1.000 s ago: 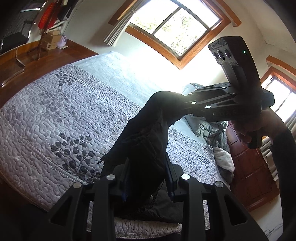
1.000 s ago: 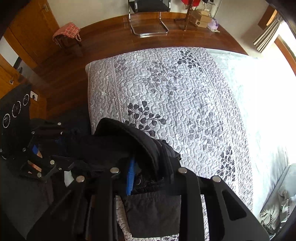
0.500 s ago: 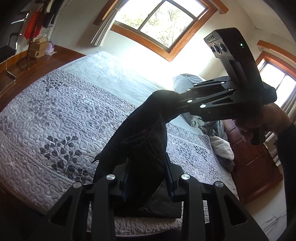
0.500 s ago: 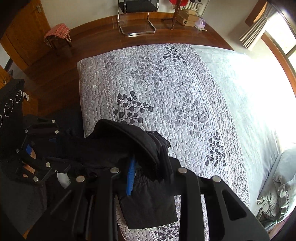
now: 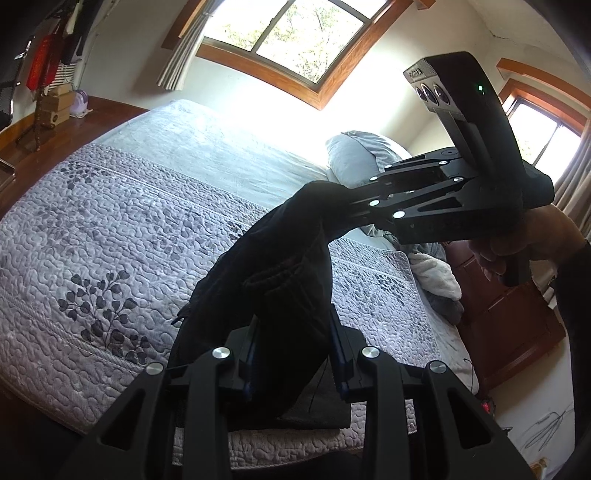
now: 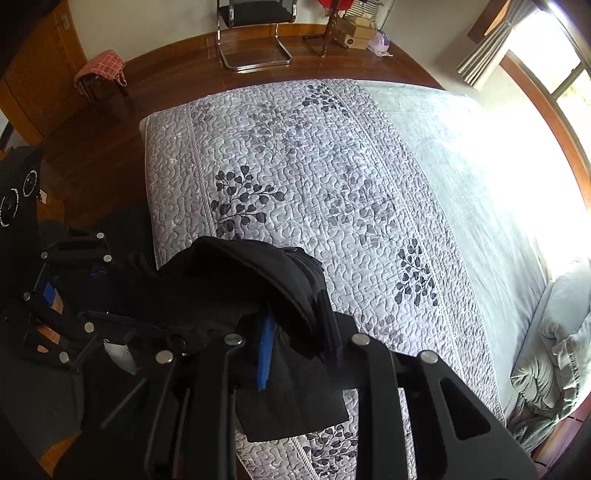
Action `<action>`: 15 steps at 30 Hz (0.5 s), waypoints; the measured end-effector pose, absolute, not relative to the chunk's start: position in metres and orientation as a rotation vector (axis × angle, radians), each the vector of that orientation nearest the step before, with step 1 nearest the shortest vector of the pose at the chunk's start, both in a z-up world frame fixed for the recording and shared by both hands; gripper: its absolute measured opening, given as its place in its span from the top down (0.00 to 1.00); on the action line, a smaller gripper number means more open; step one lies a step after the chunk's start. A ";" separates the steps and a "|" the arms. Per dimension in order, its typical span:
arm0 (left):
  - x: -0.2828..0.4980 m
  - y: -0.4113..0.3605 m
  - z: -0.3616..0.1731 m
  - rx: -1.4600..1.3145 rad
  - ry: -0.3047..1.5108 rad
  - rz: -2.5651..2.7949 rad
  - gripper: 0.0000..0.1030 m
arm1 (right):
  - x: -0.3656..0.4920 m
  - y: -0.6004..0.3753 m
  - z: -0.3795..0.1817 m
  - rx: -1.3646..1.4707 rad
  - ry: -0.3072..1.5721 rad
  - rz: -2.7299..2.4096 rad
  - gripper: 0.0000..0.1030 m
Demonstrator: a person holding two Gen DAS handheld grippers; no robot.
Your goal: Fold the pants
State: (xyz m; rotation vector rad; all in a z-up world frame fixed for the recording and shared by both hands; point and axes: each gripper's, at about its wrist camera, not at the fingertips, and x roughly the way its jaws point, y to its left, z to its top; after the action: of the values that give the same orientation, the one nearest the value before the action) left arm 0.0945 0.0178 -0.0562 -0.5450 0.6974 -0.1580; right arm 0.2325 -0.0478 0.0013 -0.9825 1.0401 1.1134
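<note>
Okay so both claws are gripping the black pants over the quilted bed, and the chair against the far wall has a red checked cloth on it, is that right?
Not quite. The chair is bare; the red checked cloth covers a small stool beside it, as the right wrist view shows. Both claws do grip the black pants over the quilted bed.

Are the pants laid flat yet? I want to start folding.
No. The black pants hang bunched between the left gripper and right gripper, both clamped on them; only a lower part rests on the quilt.
</note>
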 end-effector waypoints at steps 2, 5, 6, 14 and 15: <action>0.097 0.010 -0.055 -0.535 0.701 -0.168 0.70 | 0.234 -0.057 0.002 -0.977 1.042 1.104 0.80; 0.100 -0.002 -0.055 -0.525 0.705 -0.184 0.70 | 0.236 -0.070 0.002 -0.968 1.044 1.090 0.80; 0.101 -0.006 -0.055 -0.521 0.706 -0.189 0.70 | 0.237 -0.074 0.001 -0.965 1.046 1.085 0.81; 0.112 -0.043 -0.059 -0.491 0.732 -0.232 0.70 | 0.247 -0.112 -0.009 -0.944 1.068 1.040 0.82; 0.113 -0.047 -0.060 -0.489 0.736 -0.237 0.70 | 0.248 -0.116 -0.011 -0.942 1.071 1.034 0.82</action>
State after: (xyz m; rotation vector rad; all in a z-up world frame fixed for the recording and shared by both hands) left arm 0.1130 -0.0466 -0.0596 -0.4889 0.7359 -0.2374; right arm 0.2479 -0.1162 -0.0110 -0.9423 1.0712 1.0344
